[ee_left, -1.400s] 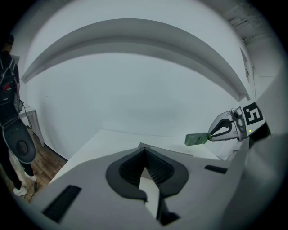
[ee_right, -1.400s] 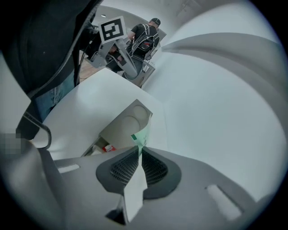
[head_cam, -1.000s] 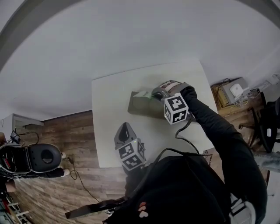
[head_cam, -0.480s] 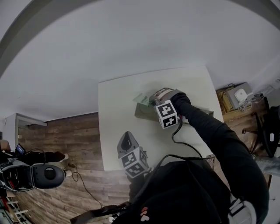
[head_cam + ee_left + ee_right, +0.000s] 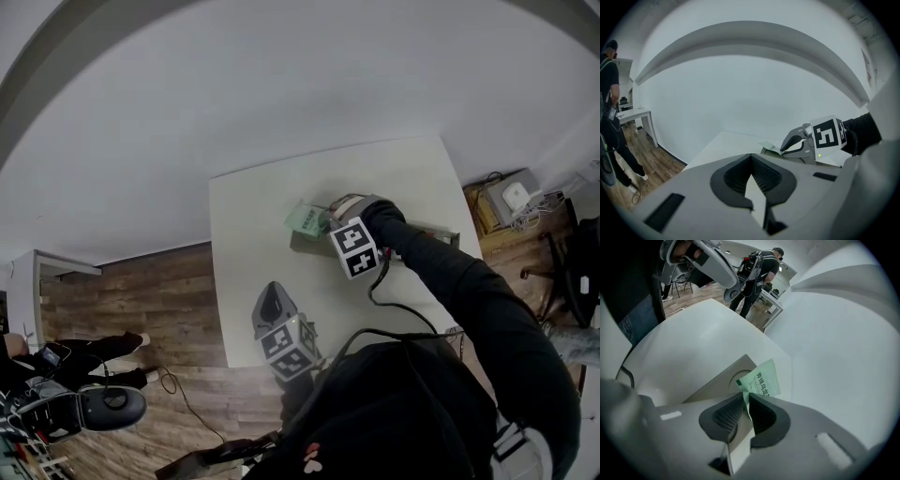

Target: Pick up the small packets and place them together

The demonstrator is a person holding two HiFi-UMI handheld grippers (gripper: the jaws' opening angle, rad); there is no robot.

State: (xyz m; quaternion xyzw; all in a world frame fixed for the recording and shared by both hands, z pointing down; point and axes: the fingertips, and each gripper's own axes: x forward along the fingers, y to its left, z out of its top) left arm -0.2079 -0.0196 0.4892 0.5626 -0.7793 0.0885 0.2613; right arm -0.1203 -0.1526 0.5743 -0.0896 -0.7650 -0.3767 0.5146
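A pale green small packet (image 5: 761, 378) sticks up from between the jaws of my right gripper (image 5: 746, 397), pinched by its lower corner. These jaws have just been opening a little, and the pads still touch the packet. In the head view the packet (image 5: 307, 220) hangs low over the far left end of a flat grey board (image 5: 314, 244), with the right gripper (image 5: 325, 216) right behind it. My left gripper (image 5: 270, 292) hovers near the table's front edge, shut and empty (image 5: 751, 158). From there I see the right gripper (image 5: 792, 143) and the packet (image 5: 771, 149) ahead.
The white table (image 5: 253, 206) ends close to the left gripper; wooden floor lies beyond. A grey board with a round mark (image 5: 724, 376) lies under the packet. A person (image 5: 757, 273) stands by a desk far off. An office chair (image 5: 717, 263) is near the table.
My right gripper has come down and to the left with the packet, which now shows more fully over the board's end. The left gripper has hardly shifted.
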